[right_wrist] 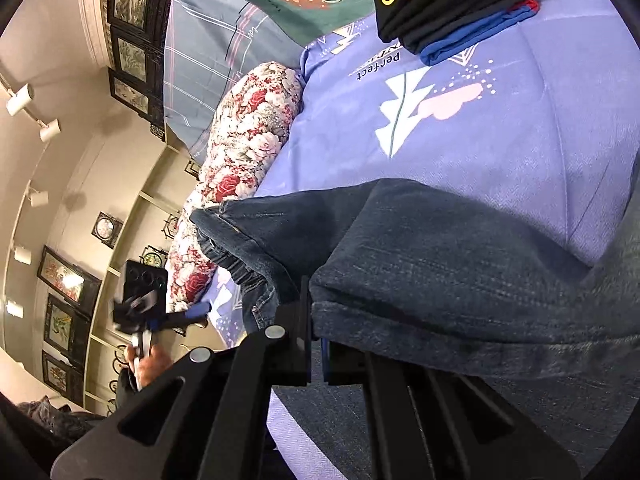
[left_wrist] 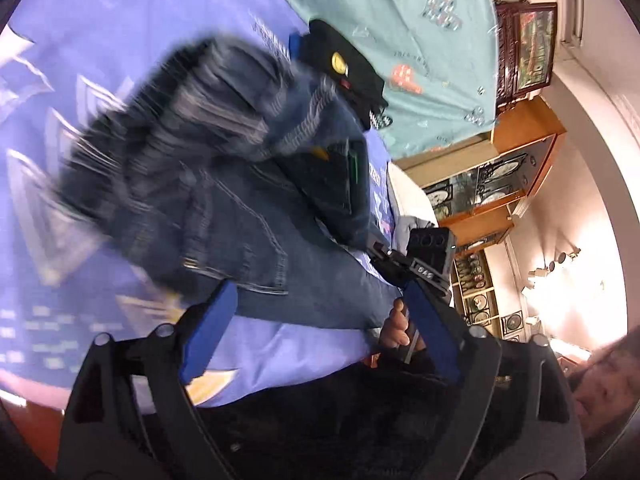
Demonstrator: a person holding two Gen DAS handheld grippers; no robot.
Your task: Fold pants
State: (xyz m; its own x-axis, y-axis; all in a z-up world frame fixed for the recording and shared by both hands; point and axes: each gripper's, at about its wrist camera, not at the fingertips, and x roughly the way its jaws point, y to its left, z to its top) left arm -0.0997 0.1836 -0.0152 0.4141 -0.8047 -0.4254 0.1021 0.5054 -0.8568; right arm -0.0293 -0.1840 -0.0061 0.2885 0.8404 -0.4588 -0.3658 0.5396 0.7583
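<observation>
Dark blue jeans [left_wrist: 224, 216] lie on a purple bedspread [left_wrist: 80, 60], partly blurred by motion. In the left wrist view my left gripper [left_wrist: 320, 304] is open and empty, its blue pads apart over the jeans' near edge. In the right wrist view my right gripper [right_wrist: 316, 332] is shut on a fold of the jeans [right_wrist: 460, 280], which drapes over the fingers. The other gripper [right_wrist: 160, 312] shows at lower left of that view, past the jeans' waistband [right_wrist: 236, 264].
A stack of folded dark clothes [right_wrist: 452, 4] sits at the far side of the bed [right_wrist: 520, 128]. A floral pillow [right_wrist: 248, 148] and a teal sheet [left_wrist: 400, 40] lie beside it. Cabinets [left_wrist: 492, 184] and framed pictures line the wall.
</observation>
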